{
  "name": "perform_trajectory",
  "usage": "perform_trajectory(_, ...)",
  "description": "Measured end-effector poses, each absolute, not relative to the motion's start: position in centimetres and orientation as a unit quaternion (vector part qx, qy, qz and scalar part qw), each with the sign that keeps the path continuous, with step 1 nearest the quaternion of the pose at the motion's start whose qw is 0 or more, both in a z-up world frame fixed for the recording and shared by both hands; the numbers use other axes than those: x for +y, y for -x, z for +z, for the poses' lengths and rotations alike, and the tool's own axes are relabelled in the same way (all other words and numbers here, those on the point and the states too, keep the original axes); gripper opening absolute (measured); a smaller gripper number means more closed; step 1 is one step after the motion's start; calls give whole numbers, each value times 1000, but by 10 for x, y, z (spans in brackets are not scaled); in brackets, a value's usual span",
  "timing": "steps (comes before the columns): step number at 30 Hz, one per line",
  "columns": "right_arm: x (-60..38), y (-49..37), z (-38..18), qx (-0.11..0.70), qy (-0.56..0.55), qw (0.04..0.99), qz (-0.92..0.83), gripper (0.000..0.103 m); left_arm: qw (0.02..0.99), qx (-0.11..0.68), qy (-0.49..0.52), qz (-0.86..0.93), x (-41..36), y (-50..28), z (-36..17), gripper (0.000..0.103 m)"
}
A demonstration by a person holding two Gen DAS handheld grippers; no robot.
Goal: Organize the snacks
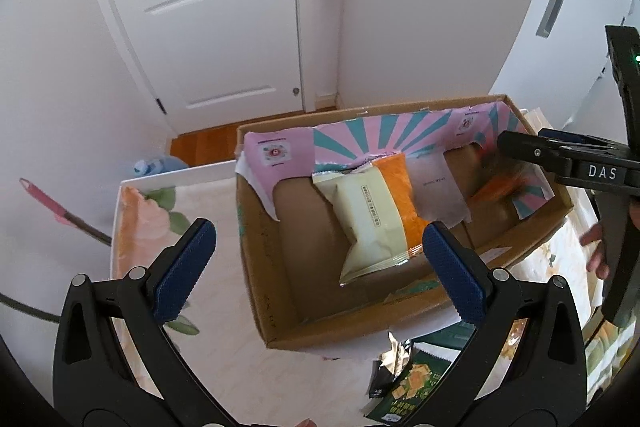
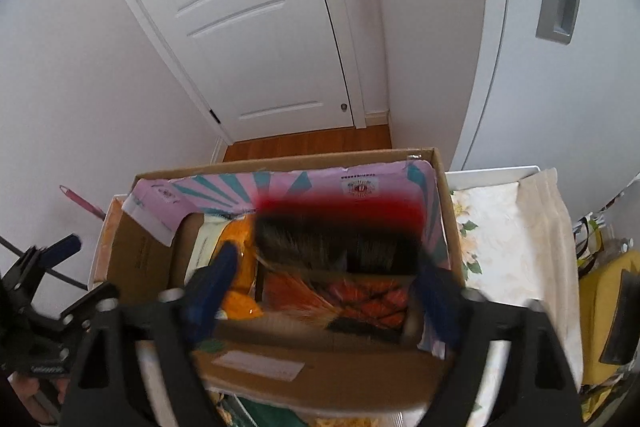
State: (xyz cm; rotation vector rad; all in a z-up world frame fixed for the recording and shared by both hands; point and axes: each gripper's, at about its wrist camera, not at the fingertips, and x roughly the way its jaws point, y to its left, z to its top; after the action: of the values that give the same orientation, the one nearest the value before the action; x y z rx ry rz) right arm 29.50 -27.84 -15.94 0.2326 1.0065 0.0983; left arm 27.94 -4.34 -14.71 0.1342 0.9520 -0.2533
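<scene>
- Your left gripper [image 1: 320, 267] hangs over the cardboard box [image 1: 260, 267], fingers spread wide and empty.
- Your right gripper [image 2: 328, 295] has its fingers spread too, with a blurred red-and-black snack bag [image 2: 340, 239] between them; I cannot tell if they touch it.
- A pale yellow packet [image 1: 368, 223] lies inside the box.

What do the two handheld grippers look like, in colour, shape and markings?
Both are black plastic tools. The left gripper has two angled black arms with silver rivets; its jaws end in dark blue ribbed pads. The right gripper has the same build and blue pads, blurred in its own view. Seen from the left camera, its body bears white letters "DAS" and a small green light. No sleeves are visible.
</scene>
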Motion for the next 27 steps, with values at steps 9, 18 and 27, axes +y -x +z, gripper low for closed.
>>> perform_trajectory(9, -288, -271, -140, 447, -114, 886, 45, 100, 890, 441, -57, -100, -34, -259, -132, 103)
perform_trajectory(18, -298, -242, -110, 419, -100, 901, 53, 100, 902, 423, -46, -74, -26, -221, -114, 103)
perform_trajectory(27, -306, -205, -88, 399, -76, 912, 64, 100, 915, 393, -63, -66, -39, -176, -101, 103)
